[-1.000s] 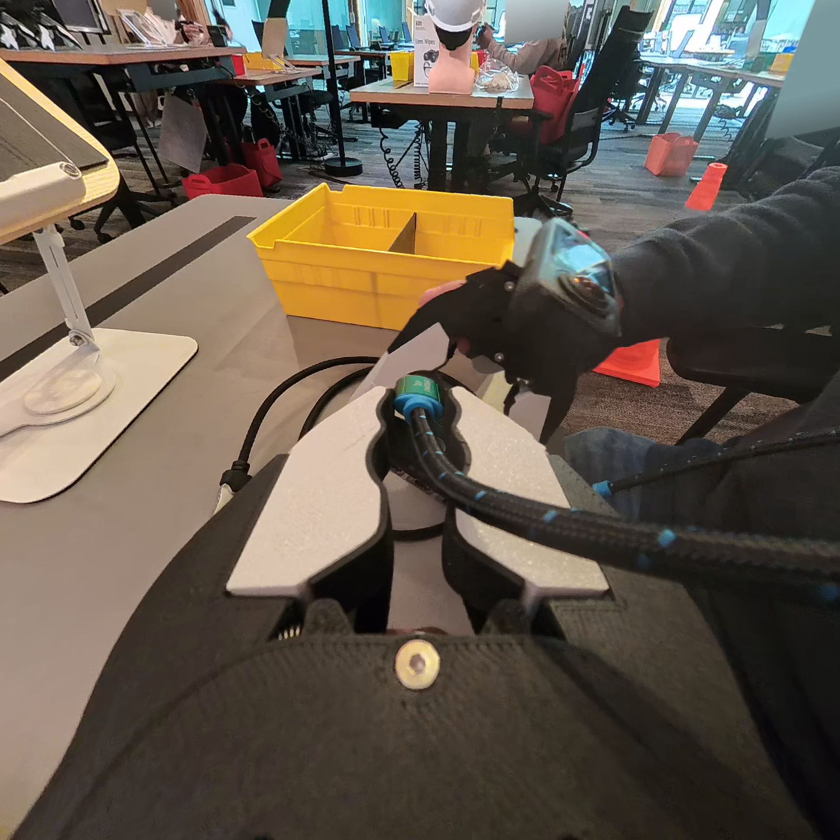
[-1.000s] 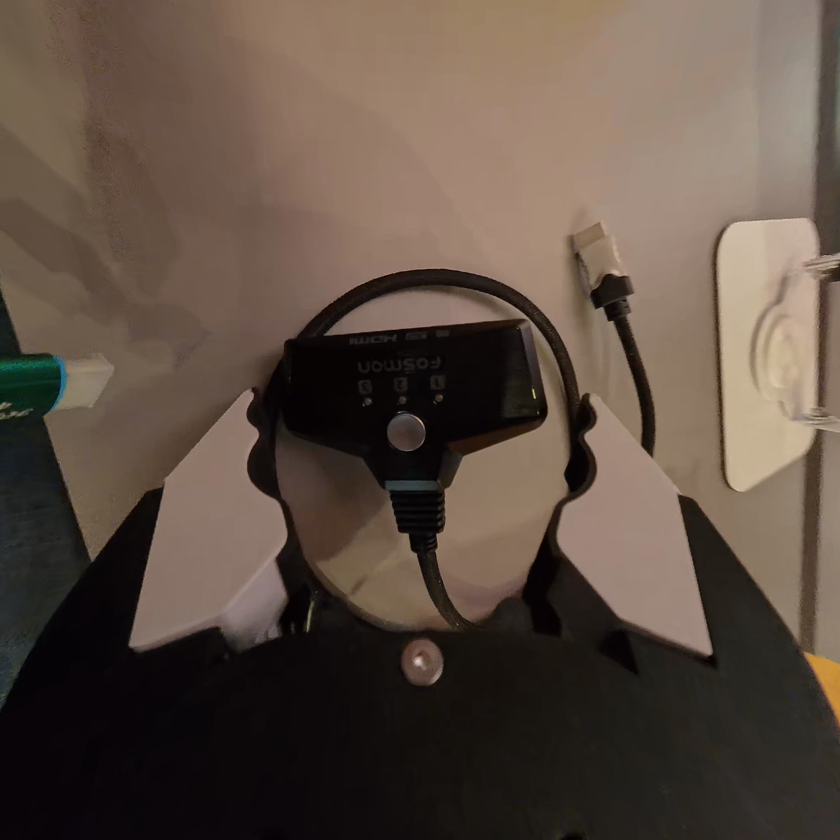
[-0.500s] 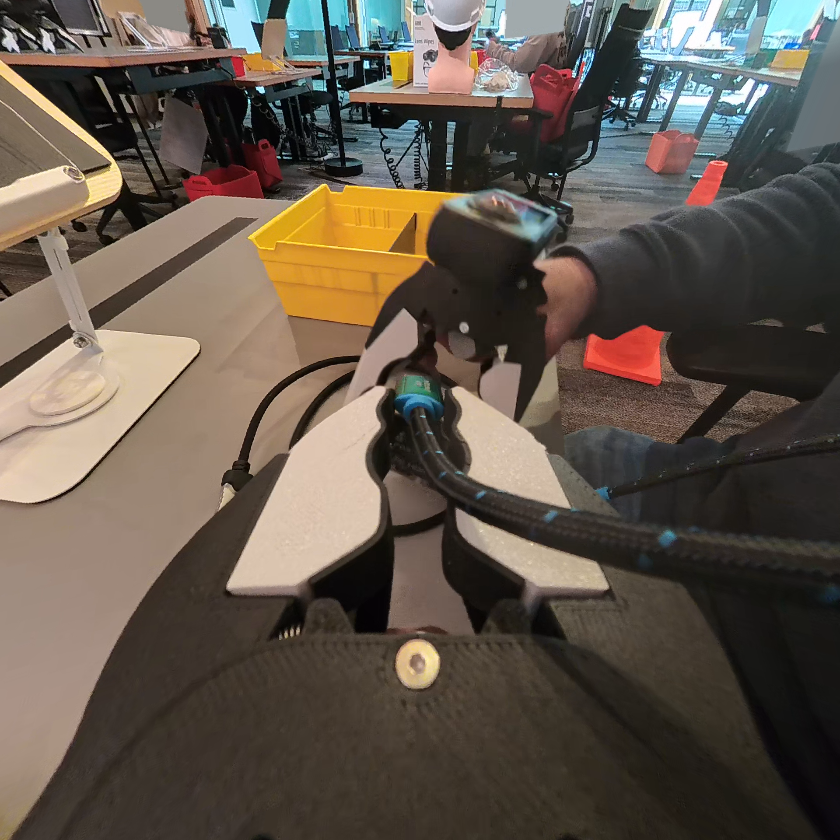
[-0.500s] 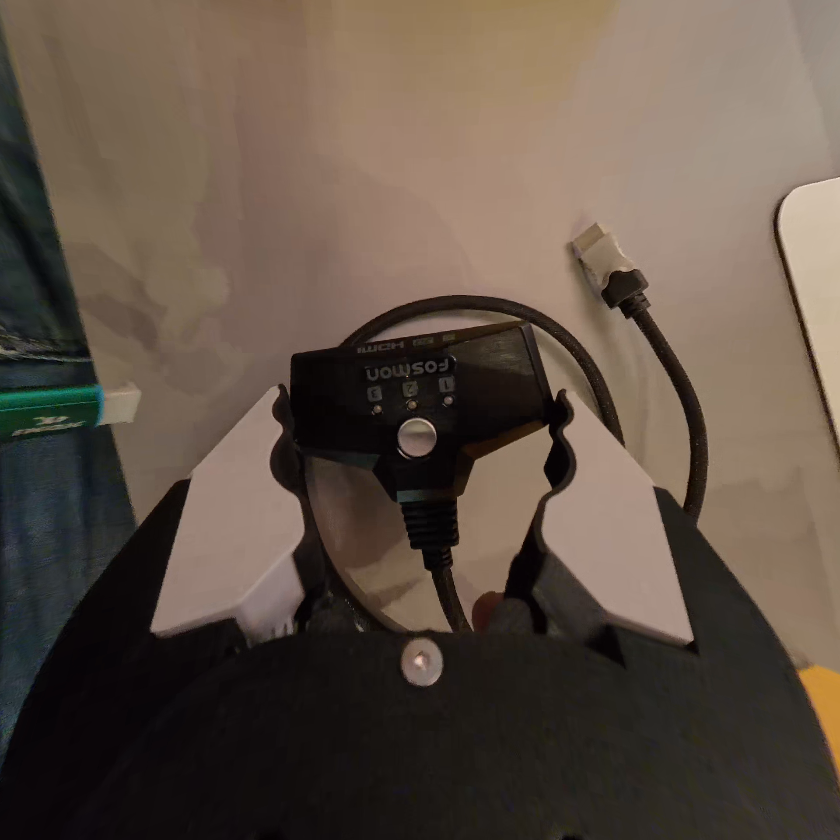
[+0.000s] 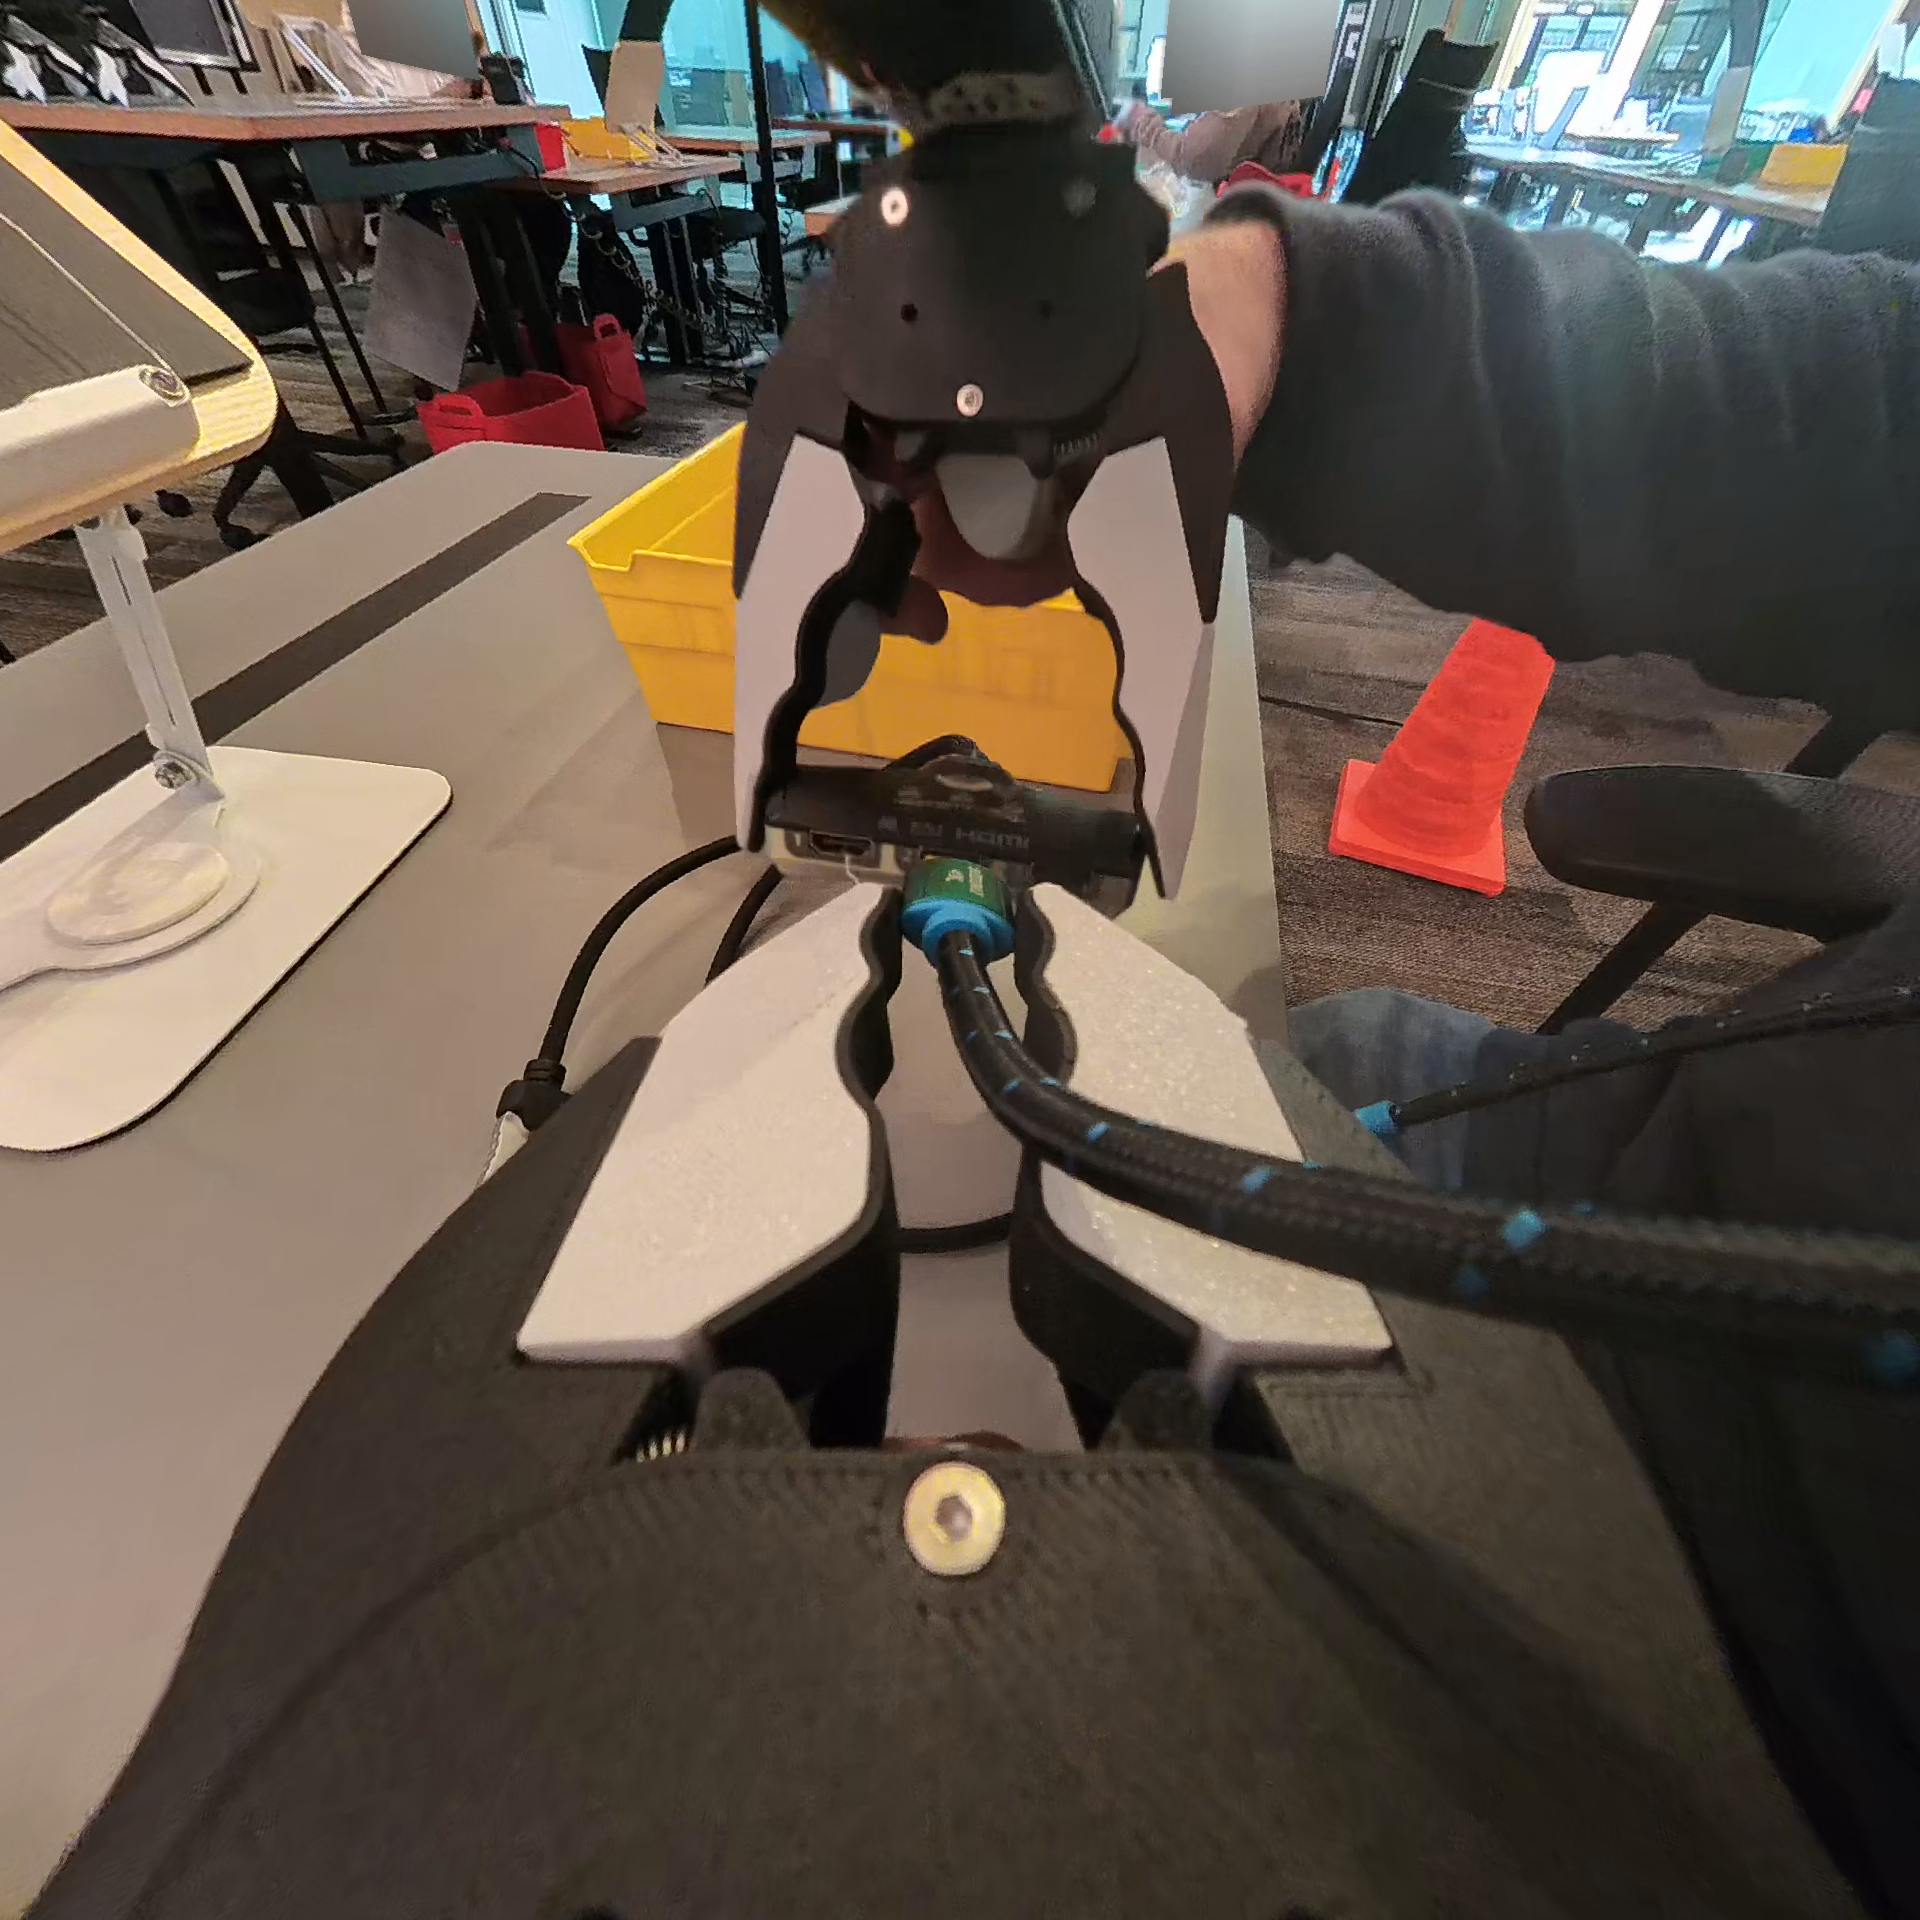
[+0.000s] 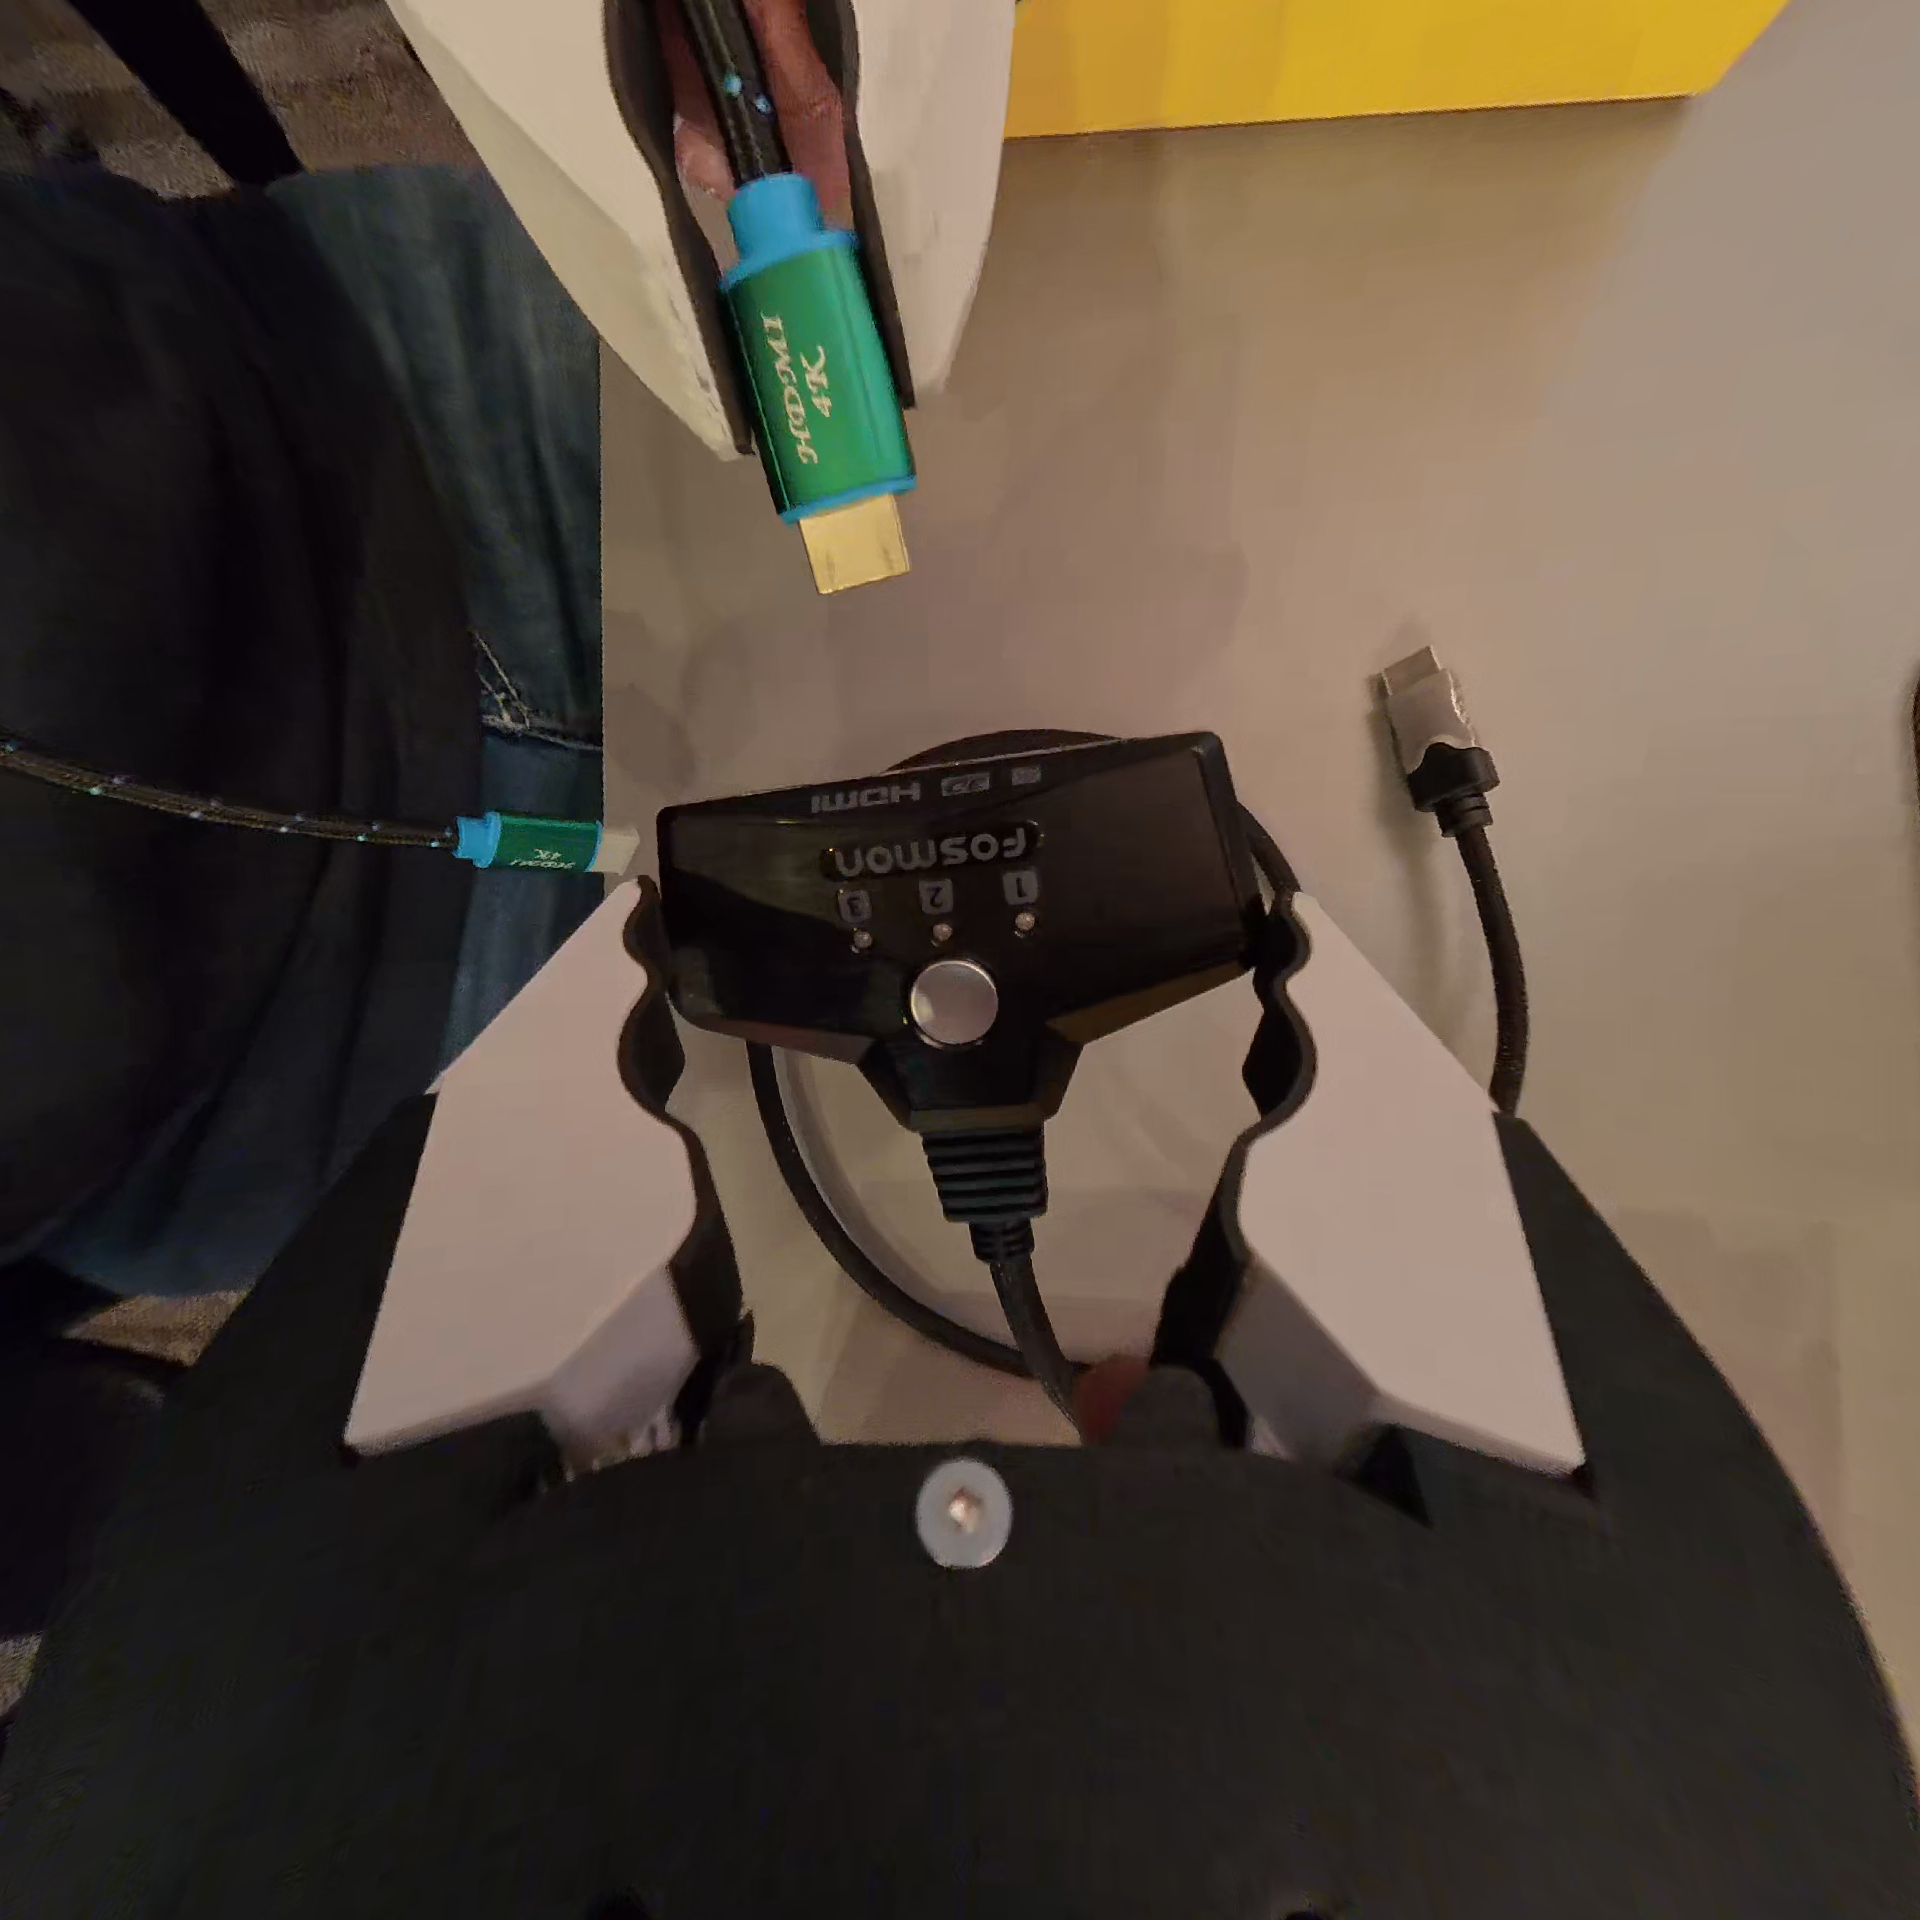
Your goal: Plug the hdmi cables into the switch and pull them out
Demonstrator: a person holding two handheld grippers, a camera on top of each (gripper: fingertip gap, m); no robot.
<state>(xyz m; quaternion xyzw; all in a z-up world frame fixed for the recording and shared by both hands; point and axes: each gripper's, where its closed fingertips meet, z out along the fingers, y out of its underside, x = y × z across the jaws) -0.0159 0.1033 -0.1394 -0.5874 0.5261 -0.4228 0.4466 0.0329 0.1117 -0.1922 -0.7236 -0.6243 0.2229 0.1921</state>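
I count two hand-held grippers: the left hand-held gripper [image 5: 951, 914] and the right hand-held gripper [image 6: 961, 904]. There is one black switch [image 6: 951, 914]. Green HDMI plugs number two: one green plug [image 6: 826, 395] at the far side and a second green plug [image 6: 545, 842] at the left of the switch. I see one grey plug [image 6: 1429, 727] on a black cable at the right. One yellow bin [image 5: 966, 675], one orange cone [image 5: 1439, 769] and one white stand [image 5: 197, 894] complete my count on and around the desk [image 5: 312, 1195].

A glossy black plastic switch [image 6: 951, 914], a green metallic plug [image 6: 826, 390] with braided cable [image 5: 1195, 1164], and matt grey table [image 6: 1455, 416] were seen.
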